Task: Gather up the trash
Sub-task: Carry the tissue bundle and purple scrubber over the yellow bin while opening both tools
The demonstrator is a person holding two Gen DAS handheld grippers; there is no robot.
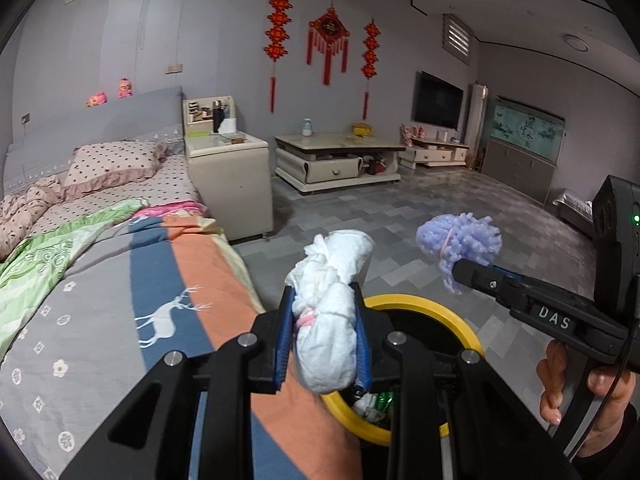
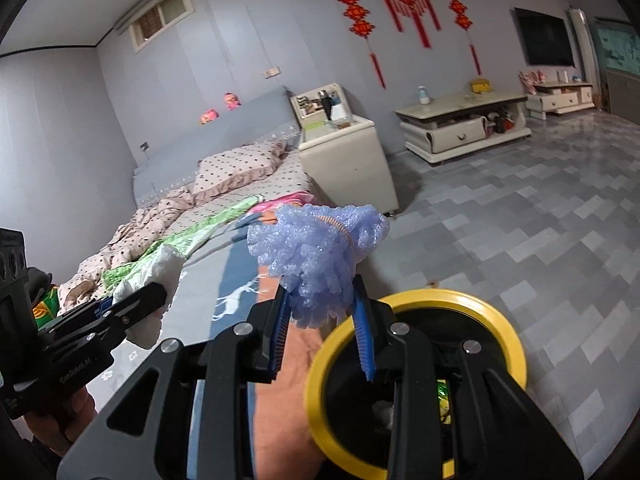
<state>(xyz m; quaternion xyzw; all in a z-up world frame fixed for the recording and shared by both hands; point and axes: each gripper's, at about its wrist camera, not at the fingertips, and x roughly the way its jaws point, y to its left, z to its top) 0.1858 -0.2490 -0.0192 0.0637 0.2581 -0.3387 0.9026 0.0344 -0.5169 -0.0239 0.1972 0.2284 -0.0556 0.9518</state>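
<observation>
My left gripper (image 1: 325, 308) is shut on a white crumpled tissue bundle (image 1: 330, 320) tied with a pink band, held over the near rim of a yellow-rimmed black bin (image 1: 460, 320). My right gripper (image 2: 322, 300) is shut on a purple foam net wad (image 2: 316, 256), held just above and left of the bin (image 2: 508, 320). The right gripper also shows in the left wrist view (image 1: 460, 272) with the purple wad (image 1: 460, 244). The left gripper with the tissue shows at the left of the right wrist view (image 2: 156, 292). Some trash lies inside the bin.
A bed (image 1: 100, 280) with a patterned quilt lies left, right next to the bin. A cream nightstand (image 1: 232, 176) stands by the bed, a low coffee table (image 1: 340, 160) beyond. Grey tiled floor (image 1: 440, 216) spreads to the right.
</observation>
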